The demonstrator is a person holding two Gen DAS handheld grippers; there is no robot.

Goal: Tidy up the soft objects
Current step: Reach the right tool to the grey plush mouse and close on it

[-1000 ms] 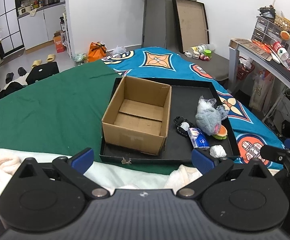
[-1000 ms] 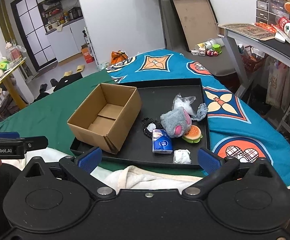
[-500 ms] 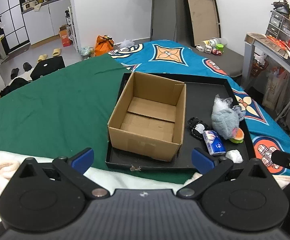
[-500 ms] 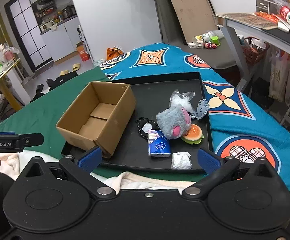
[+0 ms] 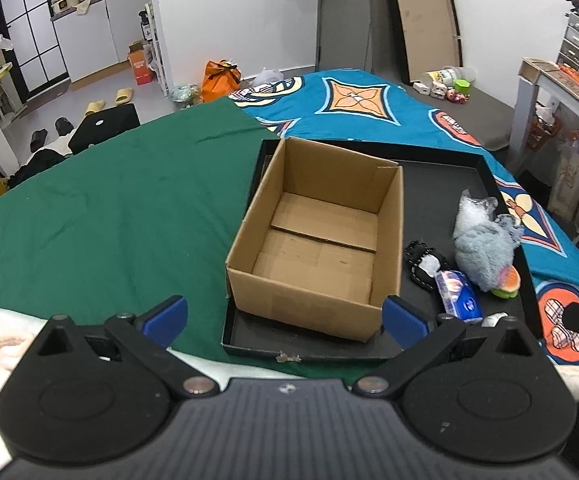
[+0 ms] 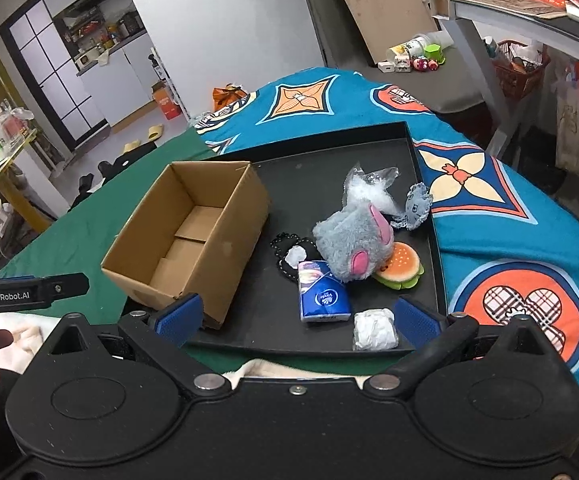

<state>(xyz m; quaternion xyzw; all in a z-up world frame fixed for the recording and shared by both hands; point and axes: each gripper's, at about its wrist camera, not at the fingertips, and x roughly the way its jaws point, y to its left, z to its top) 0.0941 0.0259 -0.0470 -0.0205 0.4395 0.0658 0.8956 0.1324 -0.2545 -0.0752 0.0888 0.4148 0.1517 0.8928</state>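
Left gripper (image 5: 285, 314): fingers spread wide, nothing between them, hovering over the near edge of the black tray (image 5: 441, 168). Cardboard box (image 5: 317, 236) sits open and empty in the tray's left half, directly ahead of this gripper.

Right gripper (image 6: 296, 318): also spread wide, empty, at the tray's near edge. Just ahead of it, between the fingertips, lie a blue tissue pack (image 6: 322, 292) and a white wrapped wad (image 6: 373, 329) near the tray's near right corner. Beyond them: grey plush toy (image 6: 353, 242) touching a burger-shaped toy (image 6: 402, 266), a black beaded item (image 6: 291, 256) beside the box, and a clear bag of white stuffing (image 6: 367, 188) toward the right edge.
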